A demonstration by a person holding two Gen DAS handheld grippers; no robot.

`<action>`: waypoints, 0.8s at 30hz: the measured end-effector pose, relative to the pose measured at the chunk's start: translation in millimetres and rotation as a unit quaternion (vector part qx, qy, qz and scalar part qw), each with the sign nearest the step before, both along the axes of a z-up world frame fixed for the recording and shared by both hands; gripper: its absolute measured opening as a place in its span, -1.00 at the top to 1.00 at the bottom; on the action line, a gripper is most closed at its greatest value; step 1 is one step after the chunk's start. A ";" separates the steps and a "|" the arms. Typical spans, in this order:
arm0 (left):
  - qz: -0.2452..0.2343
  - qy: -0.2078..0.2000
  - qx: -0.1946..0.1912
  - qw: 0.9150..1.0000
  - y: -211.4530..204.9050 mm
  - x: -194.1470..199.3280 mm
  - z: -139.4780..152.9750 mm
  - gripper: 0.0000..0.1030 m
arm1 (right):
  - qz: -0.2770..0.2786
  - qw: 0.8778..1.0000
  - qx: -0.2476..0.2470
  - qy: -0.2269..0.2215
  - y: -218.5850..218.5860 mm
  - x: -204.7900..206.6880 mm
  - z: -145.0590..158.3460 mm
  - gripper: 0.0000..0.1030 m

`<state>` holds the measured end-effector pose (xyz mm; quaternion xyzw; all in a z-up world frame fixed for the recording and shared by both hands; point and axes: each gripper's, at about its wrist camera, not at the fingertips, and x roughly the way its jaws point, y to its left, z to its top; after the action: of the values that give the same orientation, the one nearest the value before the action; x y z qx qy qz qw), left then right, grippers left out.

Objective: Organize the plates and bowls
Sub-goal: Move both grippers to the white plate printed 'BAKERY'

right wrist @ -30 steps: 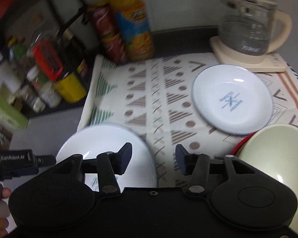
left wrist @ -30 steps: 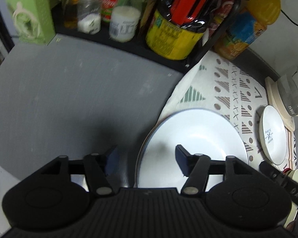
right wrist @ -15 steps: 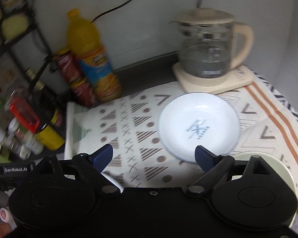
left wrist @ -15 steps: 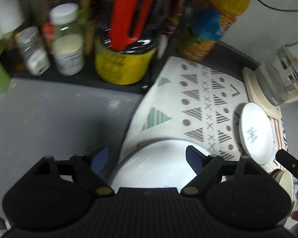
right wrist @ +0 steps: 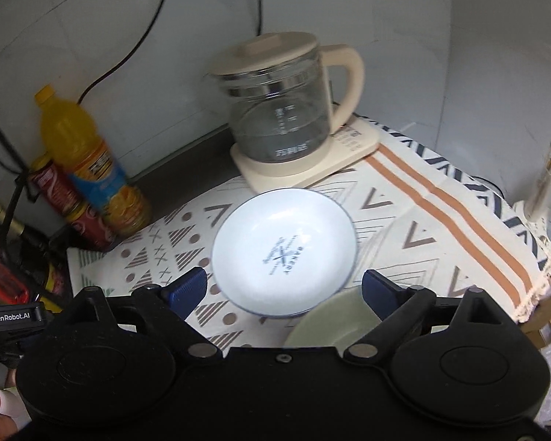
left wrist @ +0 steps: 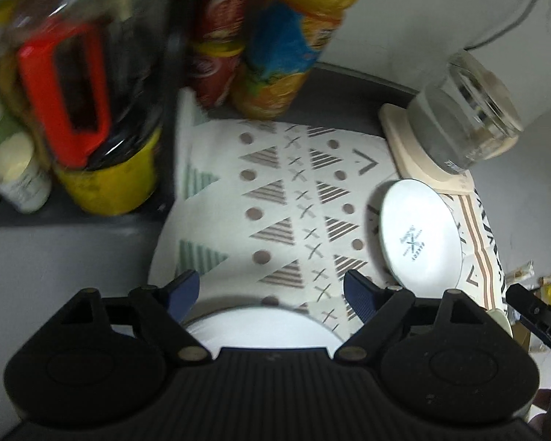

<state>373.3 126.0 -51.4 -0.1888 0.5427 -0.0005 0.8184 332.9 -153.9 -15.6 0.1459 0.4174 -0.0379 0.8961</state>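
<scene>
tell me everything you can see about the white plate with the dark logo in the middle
The white plate with the logo is round and shallow, glossy like glazed ceramic, with a thin dark line around its rim and a small dark crossed emblem with lettering at its centre. It looks empty and clean. It lies flat and right side up on the patterned cloth, just in front of the kettle base. Its near edge sits beside or slightly over the pale green dish; contact cannot be told. Neither gripper touches it.
</scene>
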 end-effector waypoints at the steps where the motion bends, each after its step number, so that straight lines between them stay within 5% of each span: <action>1: -0.003 0.000 -0.002 1.000 -2.8 2.7 0.6 -0.63 | -0.004 1.000 0.001 0.000 -2.6 -0.6 0.6 -0.77; 14: -0.026 -0.001 -0.019 0.999 -44.2 22.3 -1.0 -0.63 | -0.016 1.000 0.022 0.014 -40.8 18.6 -11.4 -0.76; 24: 0.006 0.011 -0.017 1.000 -84.0 51.4 -20.5 -0.63 | 0.029 0.996 0.051 0.064 -83.7 73.8 -39.1 -0.49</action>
<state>424.7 42.0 -71.9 -0.2063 0.5505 -0.0027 0.8089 406.7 -237.6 -54.7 0.1770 0.4794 0.0002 0.8596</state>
